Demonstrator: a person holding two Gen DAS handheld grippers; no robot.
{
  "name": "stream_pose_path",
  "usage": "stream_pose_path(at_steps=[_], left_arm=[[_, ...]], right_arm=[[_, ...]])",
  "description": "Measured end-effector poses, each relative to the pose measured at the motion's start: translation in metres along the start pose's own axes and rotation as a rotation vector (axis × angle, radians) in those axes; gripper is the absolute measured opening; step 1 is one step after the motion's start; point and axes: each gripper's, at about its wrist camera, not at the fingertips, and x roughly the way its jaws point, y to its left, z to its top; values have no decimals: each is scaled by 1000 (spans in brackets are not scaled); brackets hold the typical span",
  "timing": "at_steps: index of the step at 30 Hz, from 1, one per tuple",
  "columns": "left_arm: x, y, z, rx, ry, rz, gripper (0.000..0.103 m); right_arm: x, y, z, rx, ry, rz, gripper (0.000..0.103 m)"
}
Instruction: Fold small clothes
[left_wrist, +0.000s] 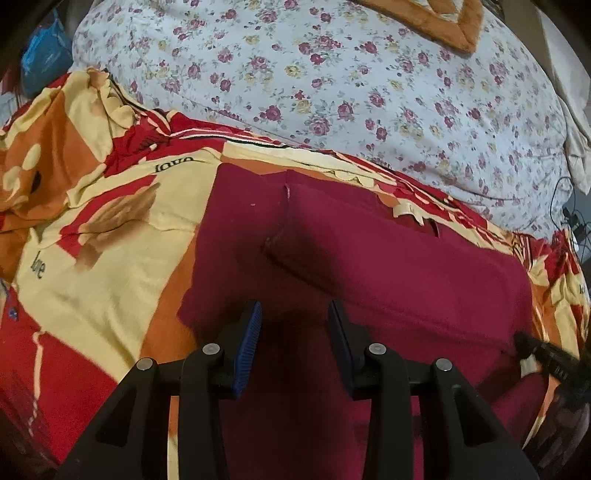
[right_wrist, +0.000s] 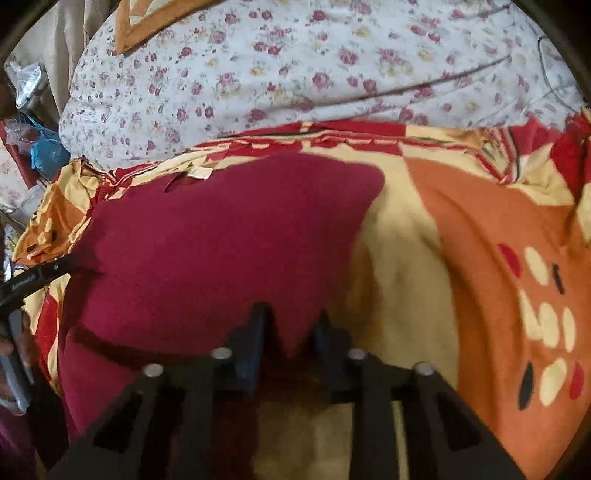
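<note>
A dark red garment (left_wrist: 369, 258) is spread flat on a bed cover (left_wrist: 110, 258) patterned in red, yellow and orange. Behind the garment, a white flowered quilt (left_wrist: 332, 92) is seen.

The left gripper (left_wrist: 294, 317) is held over the near edge of the garment. Its fingers (left_wrist: 251, 332) are kept apart, with only red cloth seen below the gap.

At the garment's right corner, the right gripper (right_wrist: 291, 321) is found. A point of red cloth is pinched between its fingers (right_wrist: 258, 325).
</note>
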Motion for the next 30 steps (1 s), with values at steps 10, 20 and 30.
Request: stream_pose_path(at_steps=[10, 20, 30], left_arm=[[-17, 7, -30, 5, 16, 12, 28], [-34, 11, -62, 3, 51, -15, 28], [-55, 14, -105, 12, 95, -16, 28]], right_arm=[[-26, -13, -6, 93, -4, 71, 32], [-62, 2, -45, 19, 44, 181, 72], [-60, -4, -88, 10, 108, 171, 75]])
